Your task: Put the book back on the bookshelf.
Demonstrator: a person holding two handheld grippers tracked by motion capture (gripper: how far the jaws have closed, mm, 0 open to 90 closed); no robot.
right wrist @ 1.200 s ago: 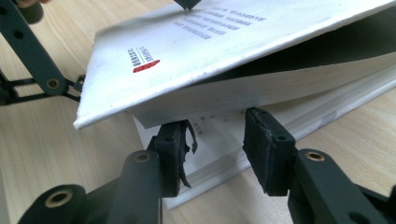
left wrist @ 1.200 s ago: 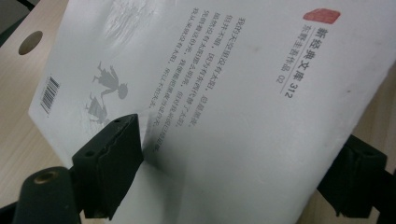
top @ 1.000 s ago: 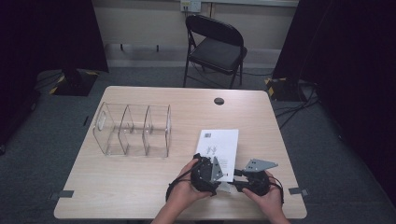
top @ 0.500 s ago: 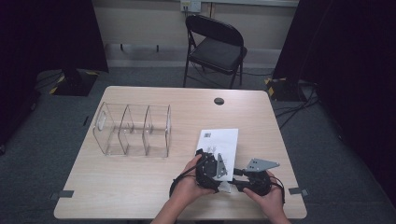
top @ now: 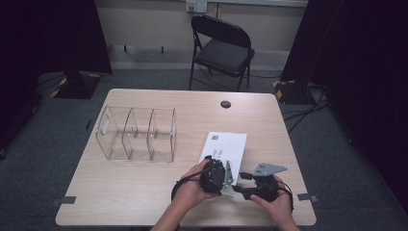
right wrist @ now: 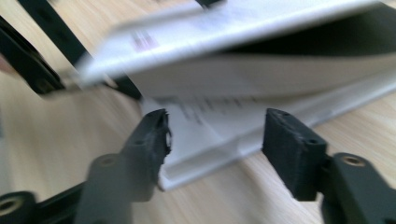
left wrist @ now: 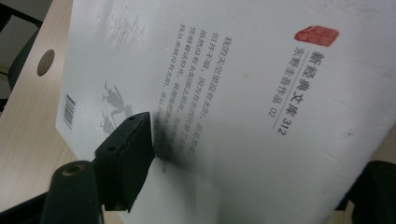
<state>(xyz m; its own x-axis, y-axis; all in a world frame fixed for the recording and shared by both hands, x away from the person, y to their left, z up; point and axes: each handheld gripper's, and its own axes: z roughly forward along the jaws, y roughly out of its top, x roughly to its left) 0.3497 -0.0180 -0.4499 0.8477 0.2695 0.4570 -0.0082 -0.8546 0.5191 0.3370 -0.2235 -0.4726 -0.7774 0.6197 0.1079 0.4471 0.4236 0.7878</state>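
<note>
On the tabletop (top: pixel 125 192) stand one clear three-bay organizer (top: pixel 137 133) at left and one white book (top: pixel 225 147) near the front edge. The left tongs (top: pixel 226 177), just closing, clamp its lifted cover. The right tongs (top: pixel 239 182), just opening, stand released beside its blurred pages.

Even, dim light — right gripper view blurred

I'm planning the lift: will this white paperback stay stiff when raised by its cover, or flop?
Probably floppy: the white paperback shows its cover bowing up off the pages. It looks thin, so likely light. Its glossy cover may slip under the left gripper.
</note>
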